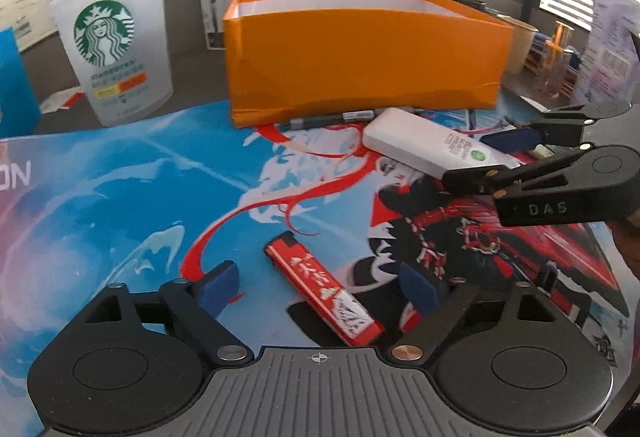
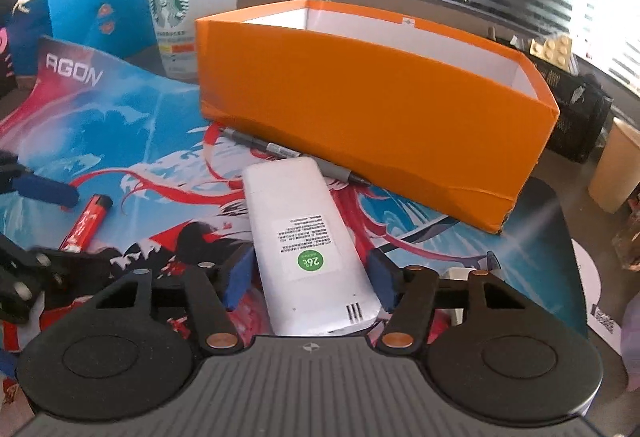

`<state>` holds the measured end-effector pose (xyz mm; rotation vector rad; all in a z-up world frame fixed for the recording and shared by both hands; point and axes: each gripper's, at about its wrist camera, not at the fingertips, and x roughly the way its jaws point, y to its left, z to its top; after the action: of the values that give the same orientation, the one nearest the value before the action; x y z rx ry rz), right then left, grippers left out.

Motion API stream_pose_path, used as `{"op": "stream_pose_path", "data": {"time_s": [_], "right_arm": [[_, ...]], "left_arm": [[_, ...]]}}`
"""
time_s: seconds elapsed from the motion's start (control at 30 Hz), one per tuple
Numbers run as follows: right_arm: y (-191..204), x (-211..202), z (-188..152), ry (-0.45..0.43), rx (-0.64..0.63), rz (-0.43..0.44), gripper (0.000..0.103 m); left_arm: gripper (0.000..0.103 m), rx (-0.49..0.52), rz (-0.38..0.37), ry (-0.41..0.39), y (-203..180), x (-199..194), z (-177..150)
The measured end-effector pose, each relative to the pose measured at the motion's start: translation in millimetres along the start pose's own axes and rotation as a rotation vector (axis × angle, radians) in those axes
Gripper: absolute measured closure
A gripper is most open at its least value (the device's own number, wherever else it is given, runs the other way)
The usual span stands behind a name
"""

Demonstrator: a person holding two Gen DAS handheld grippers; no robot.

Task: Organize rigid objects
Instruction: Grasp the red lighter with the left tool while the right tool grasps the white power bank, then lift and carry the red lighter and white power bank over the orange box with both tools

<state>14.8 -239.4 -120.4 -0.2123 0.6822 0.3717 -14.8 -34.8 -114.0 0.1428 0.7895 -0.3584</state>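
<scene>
A red lighter (image 1: 323, 287) lies on the printed mat between the fingers of my left gripper (image 1: 318, 283), which is open and not touching it. The lighter also shows in the right wrist view (image 2: 87, 222). A white remote (image 2: 306, 241) lies face down on the mat between the blue pads (image 2: 237, 275) of my right gripper (image 2: 310, 275), whose jaws stand just beside its sides. The remote shows in the left wrist view (image 1: 432, 145) with the right gripper (image 1: 508, 153) around its near end. An orange box (image 2: 372, 105) stands open behind it. A grey pen (image 2: 288, 153) lies against the box.
A frosted Starbucks cup (image 1: 116, 49) stands left of the orange box (image 1: 360, 53). A blue box (image 1: 16, 85) is at the far left. A black mesh holder (image 2: 576, 105) and a paper cup (image 2: 616, 173) stand to the right. The mat (image 1: 120, 189) covers the desk.
</scene>
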Motion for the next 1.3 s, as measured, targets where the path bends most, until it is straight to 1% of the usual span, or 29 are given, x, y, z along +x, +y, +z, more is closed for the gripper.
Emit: {"op": "stream_pose_path", "data": {"time_s": [0.1,0.2,0.27,0.3,0.33,0.37,0.4,0.43,0.5,0.63,0.8,0.97,1.03,1.17,1.3], "right_arm": [[10,-4,-1,0.006,-0.027,-0.018,0.051],[14,-3,1,0.007,-0.067,-0.028,0.050],[10,2,3,0.005,-0.027,-0.011,0.051],[9,3,4,0.010,-0.009,-0.006,0.052],[10,3,5,0.013,-0.009,-0.010,0.052],[13,2,5,0.010,-0.027,-0.021,0.052],[17,1,4,0.006,-0.045,-0.033,0.052],[19,1,4,0.003,-0.054,-0.043,0.052],[21,-1,3,0.001,-0.051,-0.048,0.052],[21,-2,1,-0.006,-0.022,-0.047,0.053],[21,-10,-1,-0.033,0.025,-0.044,0.053],[21,-19,2,-0.058,0.058,-0.038,0.053],[20,-20,2,-0.061,0.075,-0.032,0.053],[17,-26,0,-0.078,0.141,-0.005,0.053],[3,-34,0,-0.092,0.281,0.092,0.053]], "left_arm": [[0.009,0.002,-0.005,-0.003,0,1,0],[0.009,0.003,0.002,-0.021,-1,2,-1],[0.015,0.006,0.004,-0.038,-2,2,-2],[0.028,0.009,0.004,-0.052,-2,0,-2],[0.049,0.011,0.006,-0.067,-2,-1,-3],[0.061,0.016,0.006,-0.076,-2,-3,-2],[0.078,0.023,0.006,-0.082,-2,-3,-2],[0.082,0.029,0.006,-0.083,-2,-3,-1],[0.086,0.033,0.005,-0.086,-2,-3,-1],[0.086,0.012,-0.003,-0.086,0,-3,0],[0.086,-0.025,0.005,-0.081,10,-4,3],[0.086,-0.026,0.012,-0.136,14,-18,14],[0.086,-0.026,-0.003,-0.148,15,-22,19],[0.086,-0.044,-0.014,-0.144,18,-24,24],[0.086,-0.061,-0.015,-0.148,22,-22,27]]}}
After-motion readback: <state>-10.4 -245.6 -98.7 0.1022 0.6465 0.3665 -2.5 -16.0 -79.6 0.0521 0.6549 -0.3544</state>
